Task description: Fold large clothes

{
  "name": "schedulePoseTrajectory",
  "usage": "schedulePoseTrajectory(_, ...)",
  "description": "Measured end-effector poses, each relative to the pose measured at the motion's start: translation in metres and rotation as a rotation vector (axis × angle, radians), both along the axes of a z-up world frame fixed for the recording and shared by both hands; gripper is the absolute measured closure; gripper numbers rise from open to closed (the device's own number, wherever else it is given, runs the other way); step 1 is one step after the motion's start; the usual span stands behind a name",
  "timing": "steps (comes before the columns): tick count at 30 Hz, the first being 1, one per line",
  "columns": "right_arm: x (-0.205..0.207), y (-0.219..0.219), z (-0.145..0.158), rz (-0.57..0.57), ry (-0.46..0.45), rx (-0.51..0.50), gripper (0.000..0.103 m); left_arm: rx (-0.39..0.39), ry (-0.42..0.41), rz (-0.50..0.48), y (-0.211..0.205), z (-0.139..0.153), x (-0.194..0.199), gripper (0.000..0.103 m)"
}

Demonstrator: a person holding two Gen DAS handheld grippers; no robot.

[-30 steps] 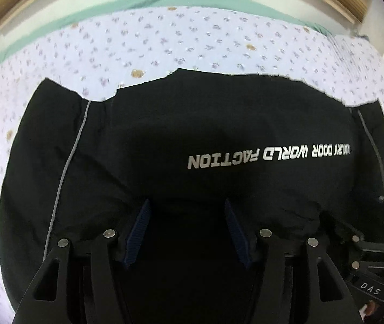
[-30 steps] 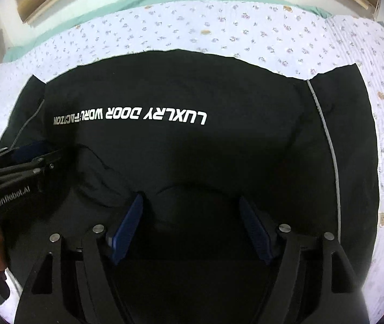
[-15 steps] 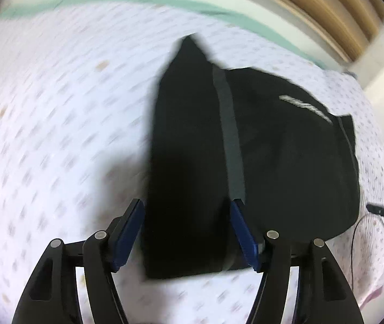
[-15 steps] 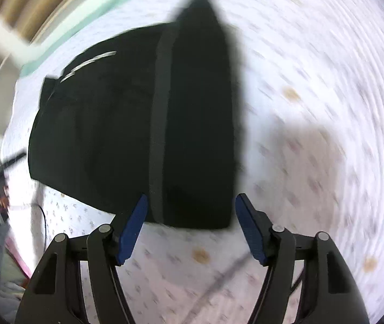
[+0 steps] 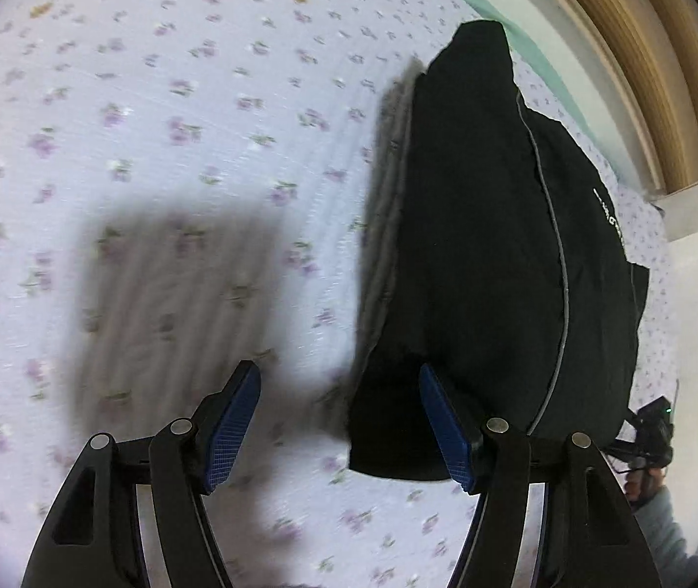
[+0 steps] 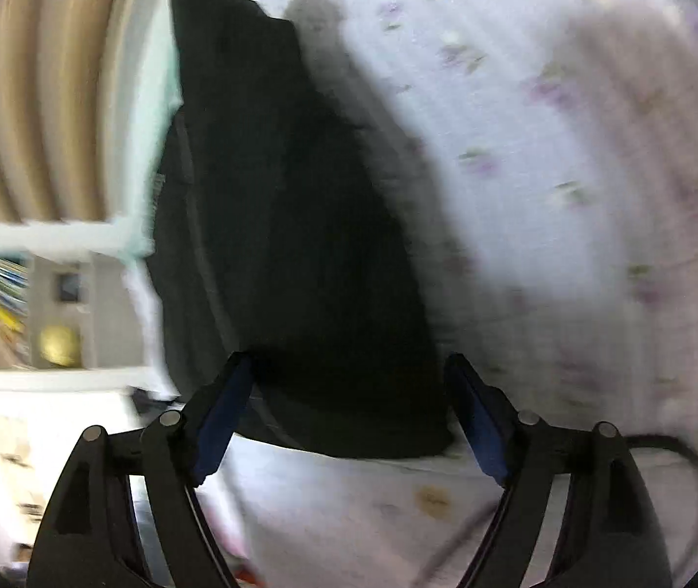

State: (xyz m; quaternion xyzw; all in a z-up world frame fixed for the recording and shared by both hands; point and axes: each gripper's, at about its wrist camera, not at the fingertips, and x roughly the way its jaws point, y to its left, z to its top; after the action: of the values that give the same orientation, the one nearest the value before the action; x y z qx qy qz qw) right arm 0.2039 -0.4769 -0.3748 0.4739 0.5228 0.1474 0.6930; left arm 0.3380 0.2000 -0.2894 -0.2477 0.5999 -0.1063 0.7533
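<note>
Black garment (image 5: pixel 486 245) folded on floral bedsheet (image 5: pixel 177 147), right of centre in left view.
Left gripper (image 5: pixel 339 421) and right gripper (image 6: pixel 349 416): jaws spread apart, holding nothing; sleeve end lies between right fingers.

Black garment (image 5: pixel 486 255) on lilac-flowered white sheet (image 5: pixel 177 147); blue-padded tongs (image 5: pixel 339 421).

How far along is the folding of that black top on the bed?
Partly done, it seems: the black garment lies on the floral sheet as a narrow doubled-up bundle. In hand: nothing, since the left gripper and right gripper are both open, pads clear of the cloth. Left: probably another fold to make it compact, though motion blur hides details.
</note>
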Motion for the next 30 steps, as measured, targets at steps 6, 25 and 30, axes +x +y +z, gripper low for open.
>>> schedulePoseTrajectory(6, 0.011, 0.023, 0.008, 0.027, 0.063, -0.179, 0.021, 0.08, -0.025, 0.014, -0.03, 0.005, 0.003, 0.052)
schedulePoseTrajectory(25, -0.038, 0.097, 0.085, 0.092, -0.044, -0.628, 0.066, 0.377, -0.156, 0.017, -0.071, 0.067, -0.055, 0.103)
schedulePoseTrajectory(30, -0.03, 0.094, 0.075, 0.071, -0.026, -0.627, 0.064, 0.131, -0.052, 0.116, -0.024, 0.037, -0.06, 0.076)
